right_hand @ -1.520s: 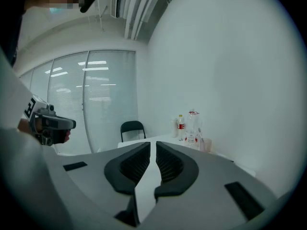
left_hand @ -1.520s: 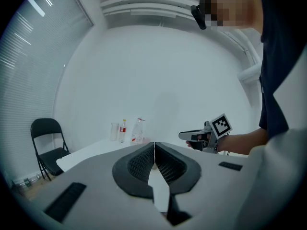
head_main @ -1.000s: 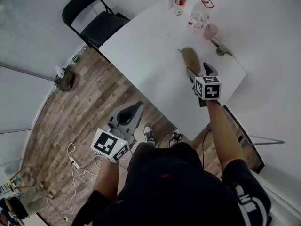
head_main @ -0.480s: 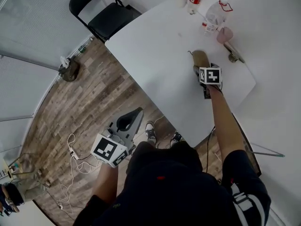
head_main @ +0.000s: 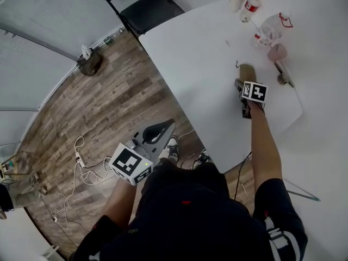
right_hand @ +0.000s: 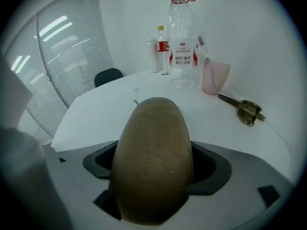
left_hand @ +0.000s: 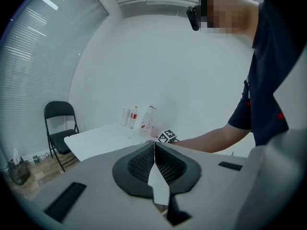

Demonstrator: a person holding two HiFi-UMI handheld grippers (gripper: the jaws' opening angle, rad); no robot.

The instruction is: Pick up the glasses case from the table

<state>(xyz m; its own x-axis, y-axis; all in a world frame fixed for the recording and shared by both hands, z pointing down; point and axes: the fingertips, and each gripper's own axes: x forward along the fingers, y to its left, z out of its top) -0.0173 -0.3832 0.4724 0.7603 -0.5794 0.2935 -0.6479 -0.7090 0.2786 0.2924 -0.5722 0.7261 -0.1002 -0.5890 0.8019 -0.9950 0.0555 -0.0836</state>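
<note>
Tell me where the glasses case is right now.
The glasses case lies on the white table, between the opening jaws of the right gripper, not yet gripped. In the right gripper view the pink cup and clear bottle stand beyond it.

On my feed the glasses case [right_hand: 153, 157] reads olive-brown with a fine speckled grain, against a plain white counter [right_hand: 105, 114]. I see a clear bottle [right_hand: 183, 42] with a red loop at its cap, a smaller bottle [right_hand: 162, 47] with a red label, and a translucent pink cup [right_hand: 214, 77]. The metal tool [right_hand: 247, 110] looks dull bronze. The chair [head_main: 144, 7] is black; the floor [head_main: 109, 107] is brown wood planking (streaky, greyish in places) with white cables [head_main: 81, 162] on it. The left gripper [left_hand: 154, 150] is grey with black ribbed jaws, and its cube [head_main: 130, 163] carries black-and-white square markers.
</note>
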